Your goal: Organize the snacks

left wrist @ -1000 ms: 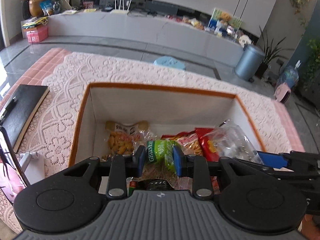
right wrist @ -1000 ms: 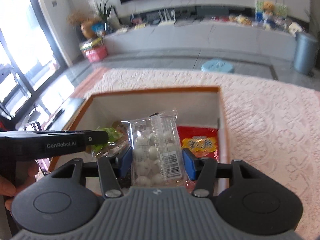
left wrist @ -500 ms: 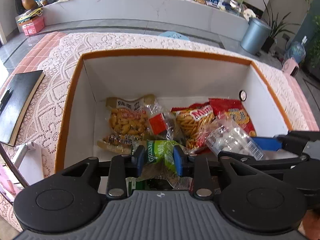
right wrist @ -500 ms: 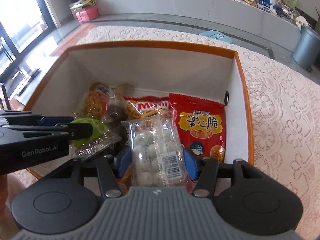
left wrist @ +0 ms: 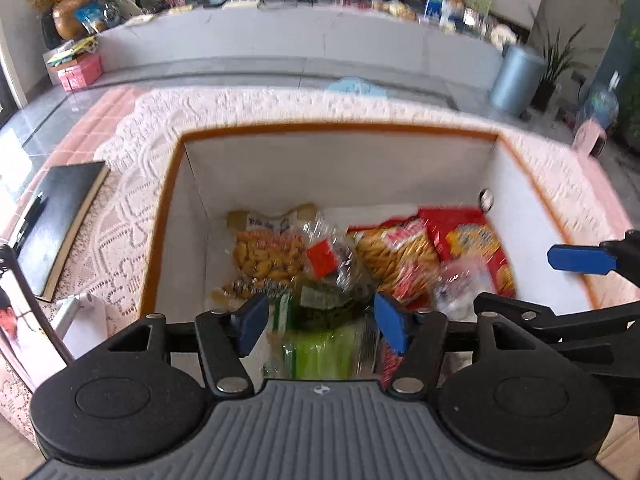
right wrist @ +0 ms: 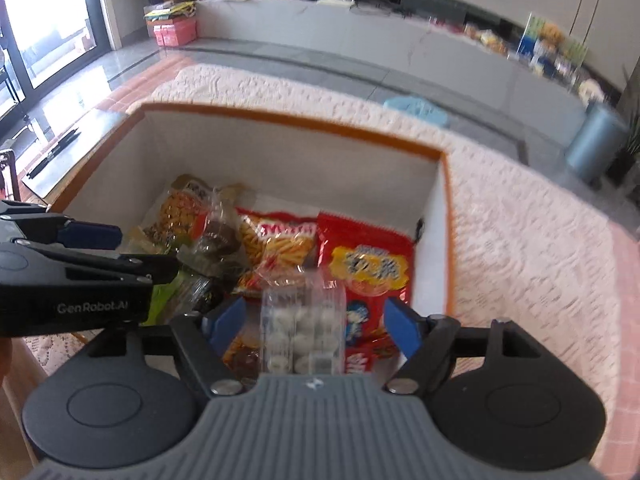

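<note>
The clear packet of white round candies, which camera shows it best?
The right wrist view. There the clear packet of white round candies sits centred between the right gripper's spread blue fingers, its white balls distinct. The left wrist view shows it only as a pale blur near the box's right wall.

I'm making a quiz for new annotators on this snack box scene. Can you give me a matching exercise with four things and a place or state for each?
Things:
1. clear pack of white balls
2. red chip bag
3. black notebook
4. left claw

Places or states:
A. lying on the lace cloth outside the box
B. flat in the box against its right wall
C. open over a green packet
D. between the right claw's spread pads, untouched

Pairs: 1-D, 2-B, 3-A, 4-C
</note>
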A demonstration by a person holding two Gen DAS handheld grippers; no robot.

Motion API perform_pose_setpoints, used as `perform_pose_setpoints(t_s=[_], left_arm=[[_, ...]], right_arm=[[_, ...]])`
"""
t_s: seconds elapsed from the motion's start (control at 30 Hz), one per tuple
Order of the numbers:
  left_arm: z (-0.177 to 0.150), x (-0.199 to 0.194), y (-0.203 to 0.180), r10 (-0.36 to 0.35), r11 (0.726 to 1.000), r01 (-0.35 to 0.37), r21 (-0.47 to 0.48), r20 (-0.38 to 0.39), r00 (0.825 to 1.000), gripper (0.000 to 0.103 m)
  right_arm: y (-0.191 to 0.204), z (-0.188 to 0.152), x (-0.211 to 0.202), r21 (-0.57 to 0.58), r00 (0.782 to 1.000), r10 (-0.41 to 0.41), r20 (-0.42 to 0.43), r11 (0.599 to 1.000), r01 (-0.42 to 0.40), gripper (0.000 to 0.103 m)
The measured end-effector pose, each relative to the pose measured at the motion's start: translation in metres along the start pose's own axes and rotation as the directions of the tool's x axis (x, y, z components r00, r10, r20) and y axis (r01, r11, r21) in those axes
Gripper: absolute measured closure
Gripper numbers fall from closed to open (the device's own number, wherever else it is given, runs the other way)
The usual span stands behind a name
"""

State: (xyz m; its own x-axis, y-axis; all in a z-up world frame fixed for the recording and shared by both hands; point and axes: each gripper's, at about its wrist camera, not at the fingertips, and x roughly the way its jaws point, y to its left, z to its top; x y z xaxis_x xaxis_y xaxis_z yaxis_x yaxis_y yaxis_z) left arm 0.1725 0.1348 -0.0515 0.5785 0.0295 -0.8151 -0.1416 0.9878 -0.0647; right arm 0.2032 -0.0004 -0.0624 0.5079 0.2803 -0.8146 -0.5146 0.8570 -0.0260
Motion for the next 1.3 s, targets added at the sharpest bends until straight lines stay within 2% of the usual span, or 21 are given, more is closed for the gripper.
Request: perform_pose_setpoints(t_s=[0.1,0.23,0.33,0.4,0.47,0.57,0.7,0.73,0.8,0.9,1.07,1.17,1.3], left_arm=[[0.0,-0.025,-0.005,-0.002,1.0,0.001,0.007,0.089,0.996,0.031],[-0.004,-0.063,-0.016,0.008,1.0,-0.011,0.012,0.24,0.971,0.027],[-0.008,-0.09,-0.026,0.01,1.0,-0.018,0.022,0.336,0.942,0.024],[-0.012,-0.106,-0.034,0.007,0.999,-0.023,0.038,0.394,0.919,0.018],[-0.017,-0.123,-0.042,0.006,0.998,-0.035,0.058,0.449,0.893,0.016],[-0.027,-0.142,-0.052,0.008,0.995,-0.055,0.077,0.513,0.858,0.014],[-0.038,-0.15,-0.067,0.012,0.991,-0.083,0.1,0.565,0.825,0.013],[-0.04,-0.149,-0.07,0.021,0.99,-0.097,0.105,0.564,0.826,0.013],[-0.043,-0.146,-0.076,0.034,0.988,-0.109,0.108,0.54,0.841,0.013],[-0.051,-0.145,-0.079,0.02,0.99,-0.087,0.108,0.509,0.861,0.013],[-0.069,-0.136,-0.087,0.05,0.983,-0.12,0.139,0.428,0.903,0.013],[-0.08,-0.134,-0.085,0.054,0.982,-0.12,0.147,0.389,0.92,0.013],[-0.091,-0.132,-0.085,0.047,0.98,-0.115,0.16,0.377,0.925,0.013]], right_arm=[[-0.004,-0.001,-0.025,0.004,0.996,-0.048,0.069,0.999,0.048,0.024],[-0.012,-0.006,-0.069,0.039,0.974,-0.114,0.197,0.993,0.108,0.024],[-0.02,-0.014,-0.103,0.087,0.946,-0.155,0.283,0.987,0.136,0.02],[-0.023,-0.023,-0.129,0.116,0.923,-0.175,0.344,0.983,0.143,0.017],[-0.024,-0.032,-0.152,0.131,0.9,-0.185,0.395,0.981,0.144,0.016],[-0.022,-0.047,-0.181,0.157,0.867,-0.205,0.454,0.976,0.149,0.013],[-0.02,-0.07,-0.213,0.207,0.826,-0.236,0.512,0.967,0.147,0.005],[-0.019,-0.075,-0.22,0.217,0.819,-0.243,0.52,0.965,0.149,0.004],[-0.018,-0.086,-0.23,0.23,0.805,-0.26,0.533,0.96,0.158,0.004],[-0.015,-0.101,-0.239,0.247,0.797,-0.274,0.538,0.955,0.162,0.004],[-0.012,-0.129,-0.238,0.269,0.824,-0.255,0.506,0.954,0.13,0.004],[-0.015,-0.146,-0.229,0.305,0.837,-0.276,0.472,0.942,0.139,0.004],[-0.023,-0.16,-0.213,0.354,0.861,-0.288,0.419,0.925,0.137,0.004]])
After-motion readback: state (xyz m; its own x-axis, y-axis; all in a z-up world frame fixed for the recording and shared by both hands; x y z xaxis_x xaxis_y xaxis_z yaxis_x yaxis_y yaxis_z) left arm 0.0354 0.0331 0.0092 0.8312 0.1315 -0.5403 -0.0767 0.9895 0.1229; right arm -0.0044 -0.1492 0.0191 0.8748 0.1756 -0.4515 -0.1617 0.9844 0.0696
